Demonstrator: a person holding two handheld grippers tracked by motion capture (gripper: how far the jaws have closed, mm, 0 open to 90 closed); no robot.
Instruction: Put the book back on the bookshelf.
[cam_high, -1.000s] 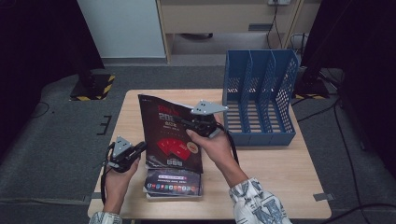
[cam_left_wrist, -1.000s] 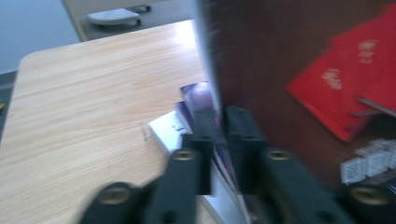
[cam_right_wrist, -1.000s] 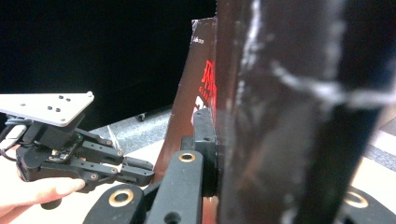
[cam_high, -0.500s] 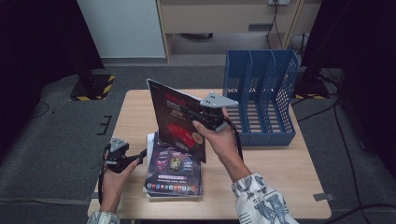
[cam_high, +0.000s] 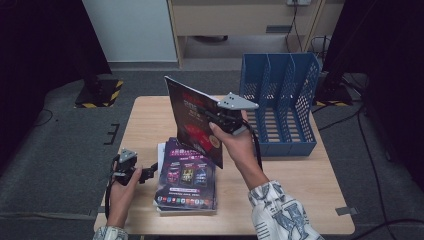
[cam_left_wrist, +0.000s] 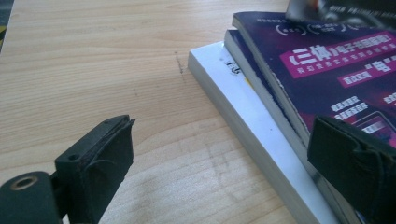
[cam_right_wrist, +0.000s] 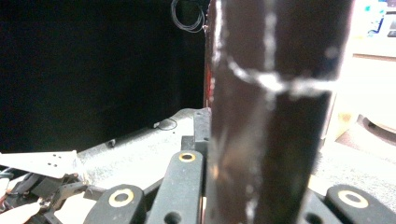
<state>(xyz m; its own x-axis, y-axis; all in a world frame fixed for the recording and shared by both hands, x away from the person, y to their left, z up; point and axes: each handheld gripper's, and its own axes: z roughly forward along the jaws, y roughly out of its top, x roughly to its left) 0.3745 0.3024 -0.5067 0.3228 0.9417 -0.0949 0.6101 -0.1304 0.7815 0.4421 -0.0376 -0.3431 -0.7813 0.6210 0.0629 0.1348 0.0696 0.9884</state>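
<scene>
Left gripper view: the left gripper (cam_left_wrist: 219, 172) has just been opening its jaws, now wide with bare wood between them, just beside the stack of books (cam_high: 186, 176). Past that, the right gripper (cam_high: 223, 120) is clamped on the glossy magazine (cam_high: 192, 120), held upright. Thin, light, floppy, probably slick, so I'd grip near the spine. Blue mesh file rack (cam_high: 280, 107) sits beyond.

Colours: the lifted magazine (cam_high: 192, 120) is dark with red print; the top book of the stack (cam_high: 186, 172) is purple with magenta panels, above a white book (cam_left_wrist: 243, 112). The file rack (cam_high: 280, 100) is blue, the counter (cam_high: 145, 120) pale wood-grain, the sleeve (cam_high: 280, 212) white with blue pattern.
</scene>
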